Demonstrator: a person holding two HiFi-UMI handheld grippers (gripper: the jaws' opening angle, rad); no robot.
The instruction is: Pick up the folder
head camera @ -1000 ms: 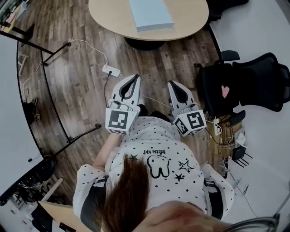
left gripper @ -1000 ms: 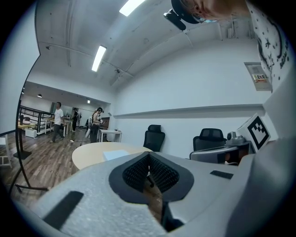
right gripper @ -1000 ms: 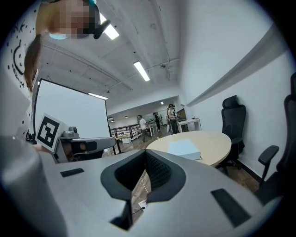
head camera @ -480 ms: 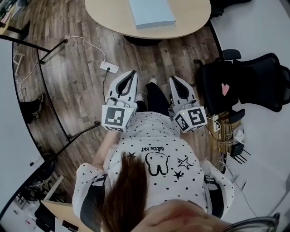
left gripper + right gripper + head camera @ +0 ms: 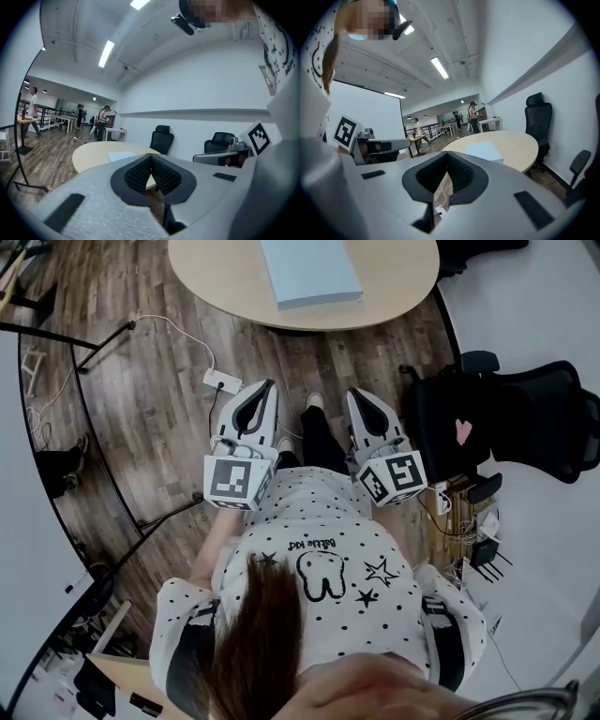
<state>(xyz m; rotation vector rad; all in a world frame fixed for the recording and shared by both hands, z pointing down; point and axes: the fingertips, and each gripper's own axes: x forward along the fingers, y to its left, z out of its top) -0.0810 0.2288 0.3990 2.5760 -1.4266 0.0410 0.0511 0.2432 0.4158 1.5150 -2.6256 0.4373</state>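
Note:
A pale blue folder [image 5: 309, 270] lies flat on the round beige table [image 5: 394, 287] at the top of the head view. It also shows as a light slab, the folder [image 5: 121, 155] in the left gripper view and the folder [image 5: 485, 151] in the right gripper view. My left gripper [image 5: 269, 386] and right gripper [image 5: 356, 393] are both shut and empty. They are held side by side over the wooden floor, well short of the table, pointing toward it.
A white power strip [image 5: 221, 382] with its cable lies on the floor left of the left gripper. Black office chairs [image 5: 506, 418] stand to the right. A black stand's legs [image 5: 103, 456] cross the floor at left. People stand far off in the gripper views.
Both grippers and the person have moved forward toward the table, which sits lower and nearer in the head view. Both pairs of jaws stay shut.

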